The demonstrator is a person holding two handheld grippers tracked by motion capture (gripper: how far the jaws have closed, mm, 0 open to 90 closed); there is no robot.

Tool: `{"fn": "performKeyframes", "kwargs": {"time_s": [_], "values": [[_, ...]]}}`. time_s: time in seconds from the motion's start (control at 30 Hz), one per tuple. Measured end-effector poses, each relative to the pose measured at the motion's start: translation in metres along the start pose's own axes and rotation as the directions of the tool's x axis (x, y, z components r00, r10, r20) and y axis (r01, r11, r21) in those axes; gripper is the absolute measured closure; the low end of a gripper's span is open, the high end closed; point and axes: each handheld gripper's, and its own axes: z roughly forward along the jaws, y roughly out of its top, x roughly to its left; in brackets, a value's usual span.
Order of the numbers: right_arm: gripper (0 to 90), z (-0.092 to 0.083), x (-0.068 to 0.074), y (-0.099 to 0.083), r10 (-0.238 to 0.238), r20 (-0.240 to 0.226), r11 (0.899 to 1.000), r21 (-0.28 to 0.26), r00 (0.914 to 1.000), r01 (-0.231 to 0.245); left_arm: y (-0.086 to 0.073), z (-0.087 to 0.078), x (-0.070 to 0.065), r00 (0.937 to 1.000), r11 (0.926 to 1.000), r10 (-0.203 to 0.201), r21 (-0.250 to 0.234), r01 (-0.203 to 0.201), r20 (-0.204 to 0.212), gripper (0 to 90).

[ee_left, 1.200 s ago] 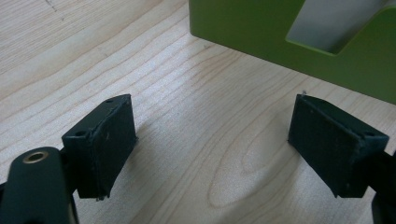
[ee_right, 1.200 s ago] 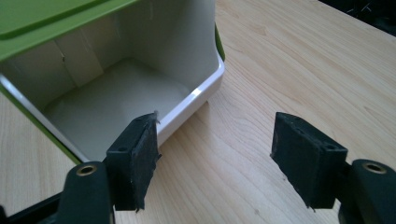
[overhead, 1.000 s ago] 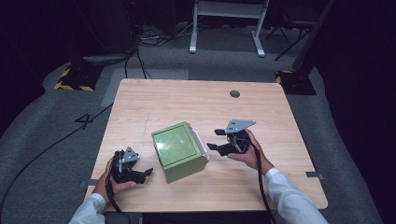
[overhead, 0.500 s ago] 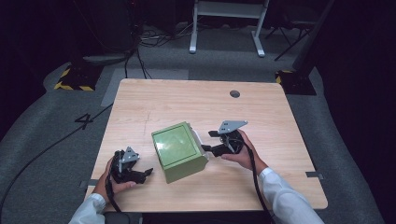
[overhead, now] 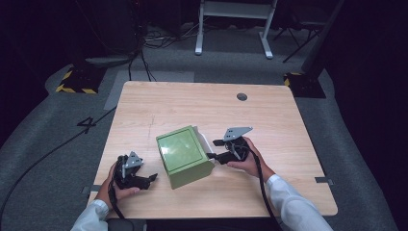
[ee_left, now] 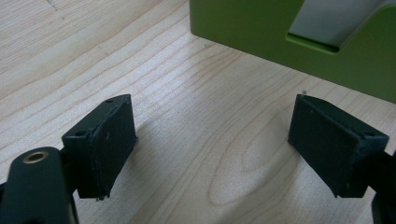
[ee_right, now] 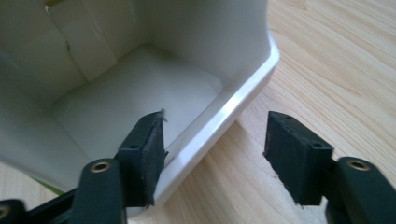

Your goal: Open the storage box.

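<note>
High view first: I see the wooden table (overhead: 288, 125) with the green box (overhead: 185, 156) near its middle, lying on its side, white inside opening toward three o'clock. Since a second ago my right gripper (overhead: 217, 149) has slid in from three o'clock to the box's open end. Its jaws have just been closing and now straddle the white rim (ee_right: 243, 100), one inside, one outside, not yet pressing. My left gripper (overhead: 153, 178) rests at the box's eight o'clock, unmoved, jaws wide apart over bare wood. A dark grommet hole (overhead: 242, 96) sits at one o'clock, well clear.
</note>
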Motion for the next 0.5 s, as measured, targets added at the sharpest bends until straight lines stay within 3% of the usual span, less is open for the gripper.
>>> {"fn": "performKeyframes", "kwargs": {"time_s": [0.5], "values": [[55.0,-0.011,-0.01,-0.016,0.009,0.027,1.0,0.019,0.9996,-0.009,0.0,0.0,0.0,1.0,1.0,-0.001,-0.002,0.001,-0.001,15.1]]}}
